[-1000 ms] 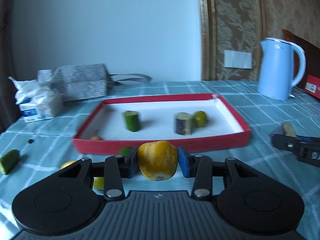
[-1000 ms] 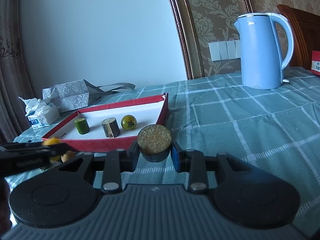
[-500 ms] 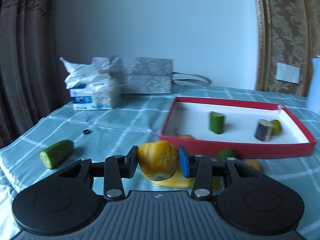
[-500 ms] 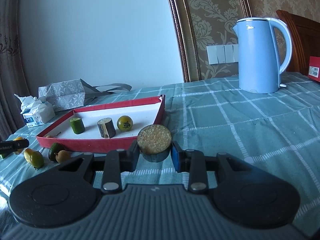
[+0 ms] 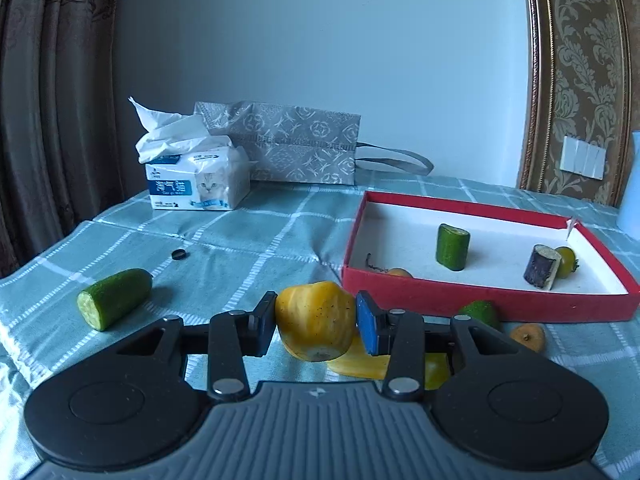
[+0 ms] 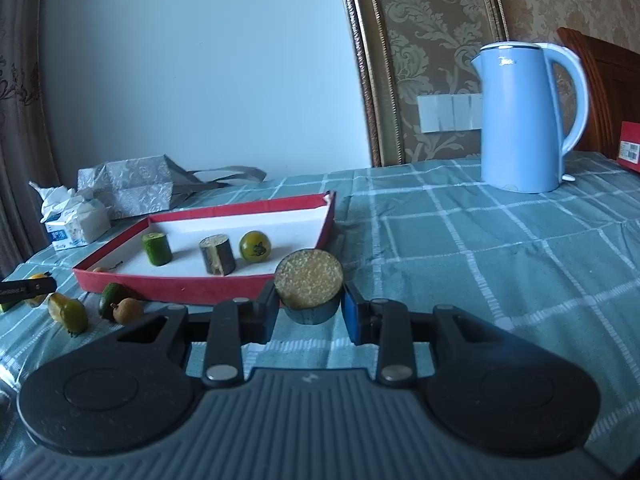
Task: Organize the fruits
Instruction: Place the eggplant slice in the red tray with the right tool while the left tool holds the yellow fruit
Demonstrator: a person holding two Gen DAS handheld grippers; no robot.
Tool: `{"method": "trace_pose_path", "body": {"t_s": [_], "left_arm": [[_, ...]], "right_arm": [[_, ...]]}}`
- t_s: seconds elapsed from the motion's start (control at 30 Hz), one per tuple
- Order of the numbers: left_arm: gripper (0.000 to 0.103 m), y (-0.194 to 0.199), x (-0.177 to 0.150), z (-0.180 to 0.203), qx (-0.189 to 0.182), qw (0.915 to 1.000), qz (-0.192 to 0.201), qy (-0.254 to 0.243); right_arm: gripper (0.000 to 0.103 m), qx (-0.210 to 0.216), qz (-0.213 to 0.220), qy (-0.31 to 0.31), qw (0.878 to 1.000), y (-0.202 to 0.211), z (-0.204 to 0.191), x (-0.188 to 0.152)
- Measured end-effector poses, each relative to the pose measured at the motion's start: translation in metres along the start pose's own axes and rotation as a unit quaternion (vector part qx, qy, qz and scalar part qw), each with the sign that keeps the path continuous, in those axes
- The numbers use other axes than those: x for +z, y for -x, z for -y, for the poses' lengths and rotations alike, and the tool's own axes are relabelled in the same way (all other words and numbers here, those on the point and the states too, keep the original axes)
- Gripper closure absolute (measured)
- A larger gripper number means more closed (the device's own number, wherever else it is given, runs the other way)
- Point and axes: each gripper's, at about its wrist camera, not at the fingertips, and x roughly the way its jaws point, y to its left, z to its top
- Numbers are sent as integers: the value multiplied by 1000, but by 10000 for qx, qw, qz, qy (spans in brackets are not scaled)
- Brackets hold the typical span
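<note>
While the right gripper (image 6: 308, 312) clamps its dark, round-cut chunk (image 6: 309, 286), the left gripper (image 5: 316, 326), clamped on a yellow ribbed fruit (image 5: 316, 320), has swung left of the red cardboard tray (image 5: 480, 302), so no drop-off yet.

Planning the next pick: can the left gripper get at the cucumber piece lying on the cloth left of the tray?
Probably not yet. The path to the cucumber piece looks clear, but the left gripper is shut on a yellow fruit and must drop it first.
</note>
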Motion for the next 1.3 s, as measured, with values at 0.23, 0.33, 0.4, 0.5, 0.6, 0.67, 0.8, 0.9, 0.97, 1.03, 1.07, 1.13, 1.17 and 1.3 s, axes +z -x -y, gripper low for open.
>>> {"method": "trace_pose_path", "body": {"t_s": [0.23, 0.33, 0.4, 0.5, 0.6, 0.67, 0.8, 0.9, 0.97, 1.03, 1.07, 1.13, 1.17, 1.3], "left_arm": [[62, -4, 0, -5, -23, 9998, -87, 150], [62, -4, 0, -5, -31, 9998, -93, 158], [62, -4, 0, -5, -40, 9998, -96, 160], [62, -5, 0, -5, -57, 9998, -103, 178], [62, -6, 0, -5, -71, 9997, -109, 196], [62, -6, 0, -5, -72, 9997, -109, 199], [62, -7, 0, -6, -81, 9996, -120, 226], [62, -8, 1, -6, -87, 9996, -133, 246], [62, -8, 1, -5, -85, 9996, -135, 245], [62, -8, 1, -5, -83, 9996, -132, 241], [62, -8, 1, -6, -84, 9996, -133, 244], [62, -8, 1, -6, -86, 9996, -134, 245], [62, -8, 1, -6, -89, 9996, -137, 251], [62, -8, 0, -6, -86, 9995, -139, 256]], "right_arm": [[72, 366, -37, 325, 9988, -7, -32, 12], [72, 624, -133, 474, 9968, -22, -54, 23], [72, 758, -204, 587, 9952, -38, -70, 31], [72, 843, -319, 730, 9933, -66, -92, 41], [71, 852, -442, 793, 9922, -97, -109, 47], [71, 807, -510, 856, 9917, -114, -117, 48], [72, 712, -600, 917, 9914, -141, -124, 46], [72, 680, -581, 932, 9916, -151, -126, 46], [72, 693, -591, 923, 9916, -155, -127, 47], [71, 646, -555, 989, 9914, -158, -128, 47], [71, 649, -546, 1010, 9913, -159, -129, 47], [71, 671, -556, 1024, 9909, -161, -130, 48], [71, 667, -553, 1038, 9908, -162, -130, 49], [64, 626, -500, 937, 9924, -163, -126, 50]]}}
